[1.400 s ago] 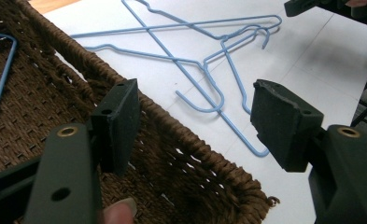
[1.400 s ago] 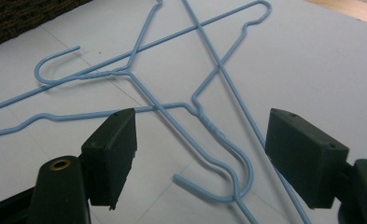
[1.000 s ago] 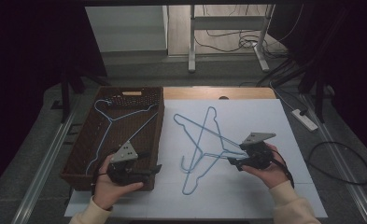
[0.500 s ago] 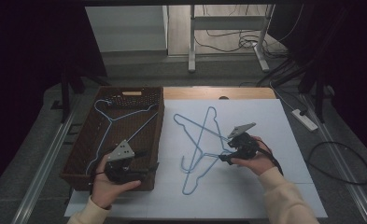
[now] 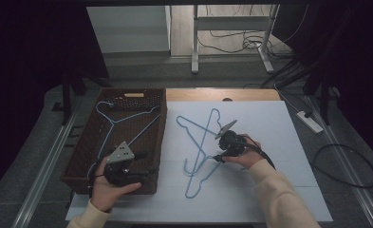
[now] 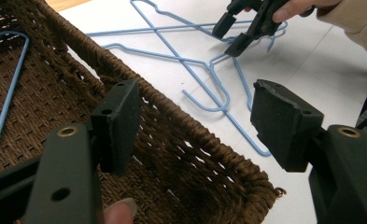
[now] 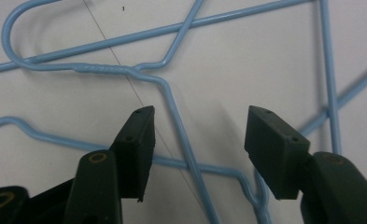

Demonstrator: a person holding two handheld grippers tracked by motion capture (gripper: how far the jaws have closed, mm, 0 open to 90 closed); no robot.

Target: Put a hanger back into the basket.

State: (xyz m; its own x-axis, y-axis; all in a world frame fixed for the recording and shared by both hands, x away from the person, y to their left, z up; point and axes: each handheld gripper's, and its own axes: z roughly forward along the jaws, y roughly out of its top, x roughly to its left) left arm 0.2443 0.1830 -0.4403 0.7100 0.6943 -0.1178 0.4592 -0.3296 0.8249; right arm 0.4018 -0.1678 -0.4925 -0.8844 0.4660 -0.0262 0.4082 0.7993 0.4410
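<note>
Two blue wire hangers (image 5: 204, 134) lie crossed on the white table cover (image 5: 269, 123). A third blue hanger (image 5: 127, 118) lies inside the brown wicker basket (image 5: 161, 137). My right gripper (image 5: 217, 155) hovers low over the crossed hangers, pointing down. In the right gripper view its jaws (image 7: 197, 126) straddle one hanger wire (image 7: 176, 121) without the pads touching it; they have just been closing. My left gripper (image 5: 148, 163) is held over the basket's near right corner, jaws wide open and empty (image 6: 195, 112). The left gripper view shows the basket rim (image 6: 172, 135) below and the right gripper (image 6: 230, 35) farther off.
The basket takes up the table's left side, its woven walls rising above the cover. A strip of bare wooden table (image 5: 222, 94) shows at the far edge. On the floor to the right lie a power strip (image 5: 310, 121) and cables (image 5: 345, 166).
My right gripper has moved left and down over the crossed hangers, and its jaws have narrowed. The left gripper has stayed over the basket corner.
</note>
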